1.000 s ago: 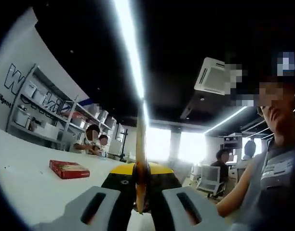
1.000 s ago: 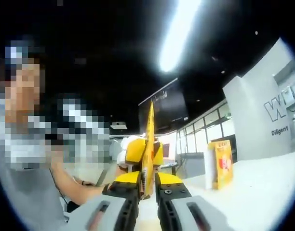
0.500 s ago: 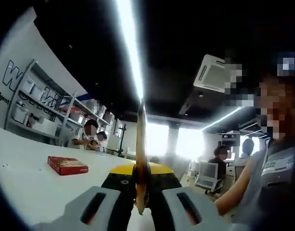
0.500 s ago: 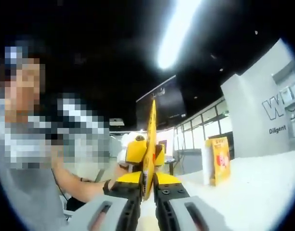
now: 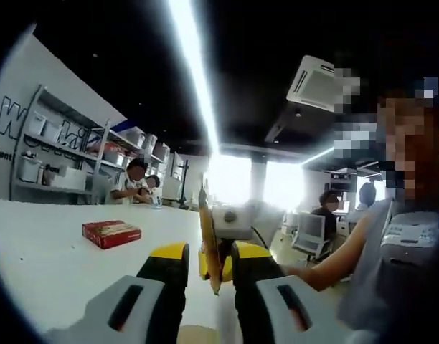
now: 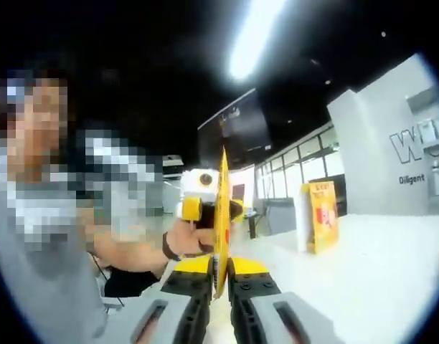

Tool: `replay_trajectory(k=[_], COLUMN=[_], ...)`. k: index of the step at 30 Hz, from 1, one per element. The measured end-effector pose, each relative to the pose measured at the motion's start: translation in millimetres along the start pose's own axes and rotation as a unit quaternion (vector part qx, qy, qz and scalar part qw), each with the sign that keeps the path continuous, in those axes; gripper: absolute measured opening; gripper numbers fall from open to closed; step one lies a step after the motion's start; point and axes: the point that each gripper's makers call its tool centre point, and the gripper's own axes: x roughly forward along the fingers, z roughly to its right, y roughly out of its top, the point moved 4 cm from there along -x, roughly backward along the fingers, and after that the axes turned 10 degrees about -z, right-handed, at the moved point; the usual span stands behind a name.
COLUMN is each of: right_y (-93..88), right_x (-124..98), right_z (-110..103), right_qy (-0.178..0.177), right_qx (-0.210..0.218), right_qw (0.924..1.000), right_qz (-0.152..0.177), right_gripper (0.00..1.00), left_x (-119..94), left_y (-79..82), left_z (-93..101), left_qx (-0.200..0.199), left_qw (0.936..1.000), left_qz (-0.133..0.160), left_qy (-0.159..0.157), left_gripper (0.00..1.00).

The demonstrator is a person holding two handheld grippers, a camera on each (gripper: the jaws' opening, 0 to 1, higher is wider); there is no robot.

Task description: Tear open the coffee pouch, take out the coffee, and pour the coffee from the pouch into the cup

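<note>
Shelving: far left of my left gripper view, against the white wall; it carries white bins and boxes, and I cannot make out what is in them.
Red box: lying flat and closed on the white table, left of my jaws and well apart from them; contents hidden.
Left gripper: my yellow-tipped jaws stand a little apart, and the thin edge-on strip between them looks free of both pads, so I read them as spread rather than clamped.
Coffee pouch: a narrow yellow-orange strip seen edge-on, rising between the left jaws; I cannot see any opening or what it holds.
Right gripper, from the left gripper view: a pale body just behind the pouch, close to it.
People: several seated at desks in the background; the person working the grippers shows at the right edge, forearm reaching in.
Left gripper, from the right gripper view: yellow and white, held in a hand behind the pouch.
Right gripper: my jaws are pressed onto the lower edge of the pouch, which stands upright and edge-on above them.
Yellow carton: upright on the table to the right, well apart from the pouch; closed as far as I can tell.
</note>
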Motion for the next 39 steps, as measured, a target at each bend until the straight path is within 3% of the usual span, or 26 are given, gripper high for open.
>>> replay_trajectory(k=[4,8,9,10,13,16,22,26,33,39], right_y=[-11.4,-23.0,-23.9,-28.3,-31.6,-34.7,-49.6,-50.3,-47.4,-41.8], right_x=[-11.9,-17.9,-17.9,-18.5,-19.8,-19.1,-18.1,-15.5,-14.1,-20.8], right_z=[-6.7,-17.3,-17.9,-21.7,-23.9,-26.8,-26.0,-21.8,-15.8,-12.8], right_qy=[-0.001,-0.001,-0.001,-0.002,0.001,0.003,0.000,0.000,0.001,-0.001], right_qx=[-0.004,-0.016,-0.016,-0.020,-0.022,-0.028,-0.030,-0.030,-0.030,-0.031], right_qw=[0.9987,0.9944,0.9940,0.9916,0.9886,0.9856,0.9763,0.9741,0.9695,0.9705], right_qz=[-0.051,-0.104,-0.108,-0.128,-0.149,-0.166,-0.214,-0.224,-0.243,-0.239], right_gripper=[0.09,0.09,0.09,0.09,0.09,0.09,0.09,0.09,0.09,0.09], left_x=[-7.5,-0.1,0.9,4.5,12.8,17.6,22.4,22.0,19.3,18.0], left_y=[7.8,3.1,2.1,-5.8,-15.0,-22.7,-36.9,-50.7,-57.2,-53.7], left_z=[-0.8,8.1,9.9,18.1,13.8,14.8,21.2,20.1,15.0,15.1], left_qx=[0.038,0.059,0.062,0.079,0.095,0.072,0.078,0.082,0.087,0.081], left_qw=[0.9966,0.9865,0.9851,0.9745,0.9604,0.9539,0.9451,0.9372,0.9382,0.9468], left_qz=[-0.071,-0.152,-0.160,-0.206,-0.259,-0.287,-0.310,-0.330,-0.328,-0.305], left_qy=[0.017,-0.012,-0.018,-0.044,-0.035,-0.053,-0.068,-0.076,-0.068,-0.064], left_gripper=[0.27,0.28,0.28,0.28,0.27,0.24,0.18,0.16,0.09,0.05])
